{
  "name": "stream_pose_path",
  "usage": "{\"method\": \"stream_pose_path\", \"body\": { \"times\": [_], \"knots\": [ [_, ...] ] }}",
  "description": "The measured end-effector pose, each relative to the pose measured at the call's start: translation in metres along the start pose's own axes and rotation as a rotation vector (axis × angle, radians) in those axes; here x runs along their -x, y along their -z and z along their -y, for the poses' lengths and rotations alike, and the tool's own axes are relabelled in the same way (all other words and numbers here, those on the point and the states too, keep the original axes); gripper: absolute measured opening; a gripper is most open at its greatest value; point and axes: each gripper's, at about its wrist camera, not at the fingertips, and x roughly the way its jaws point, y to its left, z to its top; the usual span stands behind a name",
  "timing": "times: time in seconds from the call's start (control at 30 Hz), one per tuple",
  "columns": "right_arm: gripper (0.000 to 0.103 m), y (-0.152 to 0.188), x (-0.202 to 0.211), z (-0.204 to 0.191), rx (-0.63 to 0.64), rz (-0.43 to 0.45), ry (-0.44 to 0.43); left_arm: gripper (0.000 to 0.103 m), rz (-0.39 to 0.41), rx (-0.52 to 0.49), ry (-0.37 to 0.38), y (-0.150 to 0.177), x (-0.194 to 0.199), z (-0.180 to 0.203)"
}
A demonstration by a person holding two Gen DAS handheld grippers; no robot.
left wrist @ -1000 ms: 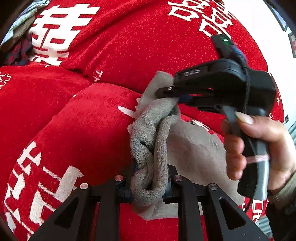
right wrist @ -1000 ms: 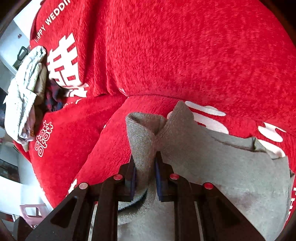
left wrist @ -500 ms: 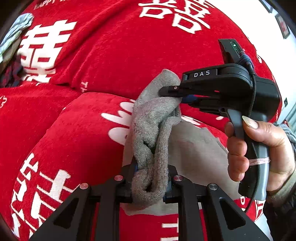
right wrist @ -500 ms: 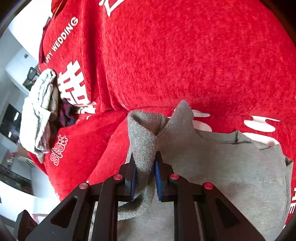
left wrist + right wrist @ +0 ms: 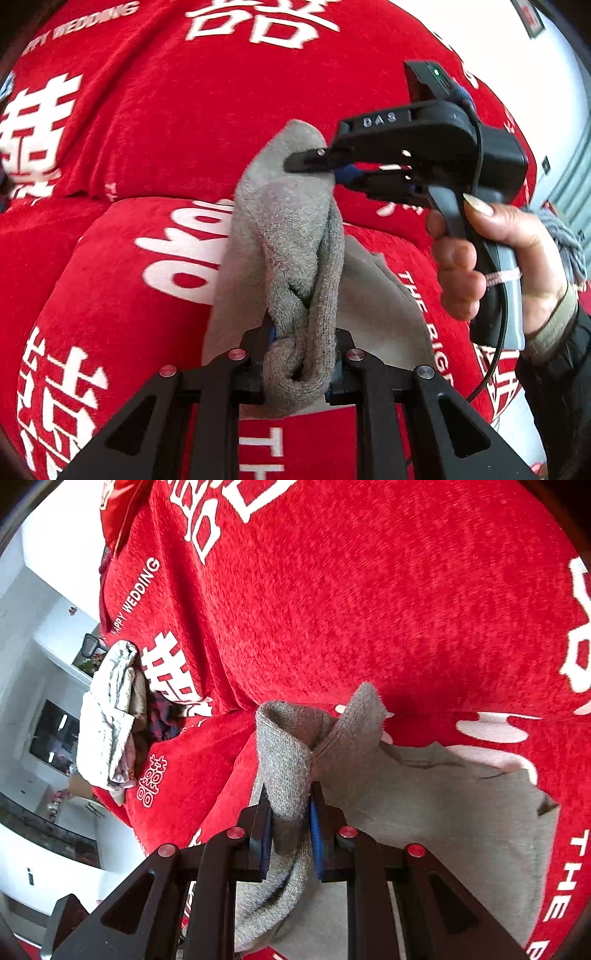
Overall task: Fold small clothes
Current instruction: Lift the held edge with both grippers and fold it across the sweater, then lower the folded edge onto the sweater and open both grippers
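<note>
A small grey knit garment (image 5: pixel 288 236) hangs stretched between both grippers above a red sofa cover (image 5: pixel 192 122). My left gripper (image 5: pixel 299 363) is shut on a bunched, ribbed end of it at the bottom of the left wrist view. In that same view my right gripper (image 5: pixel 325 168) pinches the far upper edge, held by a hand (image 5: pixel 491 258). In the right wrist view the right gripper (image 5: pixel 291 834) is shut on a folded edge of the grey garment (image 5: pixel 424 812), whose flat part spreads right over the red cover (image 5: pixel 369 609).
A heap of folded pale and dark clothes (image 5: pixel 110 716) lies on the sofa's left end. White printed lettering covers the red cover. A white room with shelves (image 5: pixel 44 664) shows beyond the sofa's left side.
Both grippers have lifted and moved together with the grey garment still pinched. The sofa's back cushion print now fills more of both views, and the garment hangs higher off the seat.
</note>
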Motion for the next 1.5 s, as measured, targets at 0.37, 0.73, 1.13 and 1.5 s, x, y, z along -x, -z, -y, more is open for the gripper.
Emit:
{"method": "stream_pose_path", "body": {
  "times": [0.37,0.73,1.13,1.5],
  "knots": [
    [0.019,0.015,0.049,0.058,-0.003,0.037,-0.022,0.021,-0.065,-0.085,0.005,0.006,-0.034,0.073],
    [0.019,0.027,0.076,0.109,-0.016,0.073,-0.056,0.021,-0.111,-0.178,-0.022,0.016,-0.064,0.13],
    [0.025,0.058,0.059,0.2,-0.168,0.047,-0.043,0.032,-0.204,-0.297,-0.072,0.047,-0.116,0.175],
    [0.051,0.072,0.102,0.149,-0.016,0.154,-0.011,0.085,-0.169,-0.292,0.075,0.045,-0.06,0.166]
  ]
}}
